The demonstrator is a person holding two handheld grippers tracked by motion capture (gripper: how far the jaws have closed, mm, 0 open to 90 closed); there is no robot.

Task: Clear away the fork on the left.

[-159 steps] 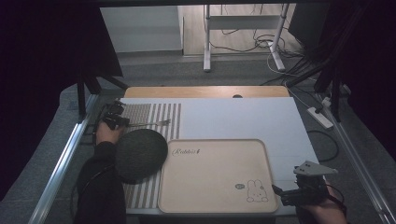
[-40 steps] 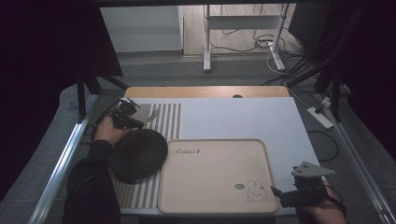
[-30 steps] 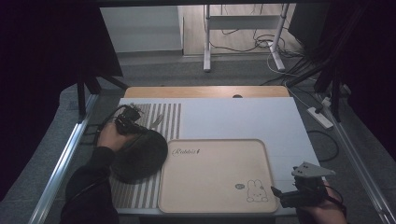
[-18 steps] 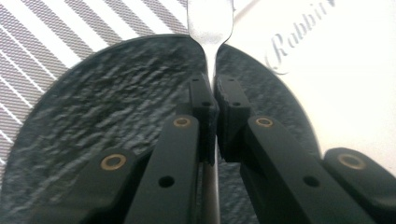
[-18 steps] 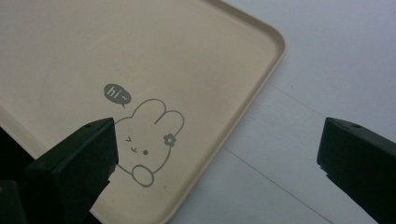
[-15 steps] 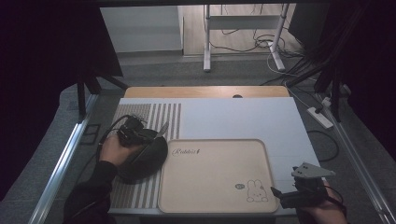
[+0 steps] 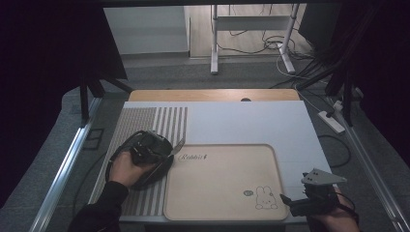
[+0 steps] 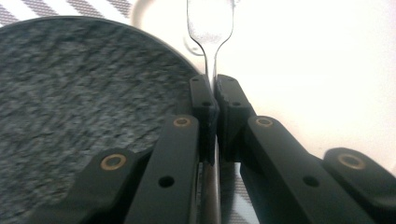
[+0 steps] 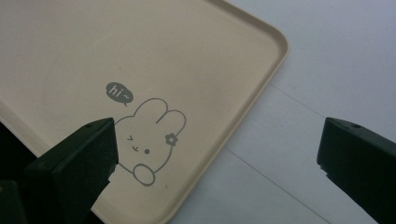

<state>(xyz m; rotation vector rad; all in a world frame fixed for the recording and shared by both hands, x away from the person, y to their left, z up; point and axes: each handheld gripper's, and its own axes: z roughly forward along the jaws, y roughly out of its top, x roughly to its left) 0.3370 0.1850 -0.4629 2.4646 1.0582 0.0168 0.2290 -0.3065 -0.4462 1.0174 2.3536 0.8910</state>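
Observation:
My left gripper (image 7: pixel 167 149) is shut on the handle of a metal piece of cutlery (image 7: pixel 179 144). It hovers over the dark grey speckled plate (image 7: pixel 157 173) on the striped mat. In the left gripper view the jaws (image 8: pixel 215 93) pinch the thin handle, and the cutlery's (image 8: pixel 209 23) wider end reaches over the beige tray's (image 8: pixel 303 70) near corner, with the plate (image 8: pixel 70 93) to the left. My right gripper (image 7: pixel 286 201) rests at the front right, open, by the tray's (image 7: pixel 222 193) rabbit corner. Its jaws (image 9: pixel 215 140) stand wide apart over the tray's (image 9: pixel 140 56) edge with nothing between them.
A striped placemat (image 7: pixel 145 121) covers the left of the white table cover (image 7: pixel 251 121). A wooden table edge (image 7: pixel 212 94) runs along the back. A power strip (image 7: pixel 331 122) lies off the right side, and metal stand legs (image 7: pixel 212 48) and cables are behind.
My left hand has carried the cutlery from the back of the striped mat forward and right, over the plate toward the tray's corner. The right gripper has stayed put.

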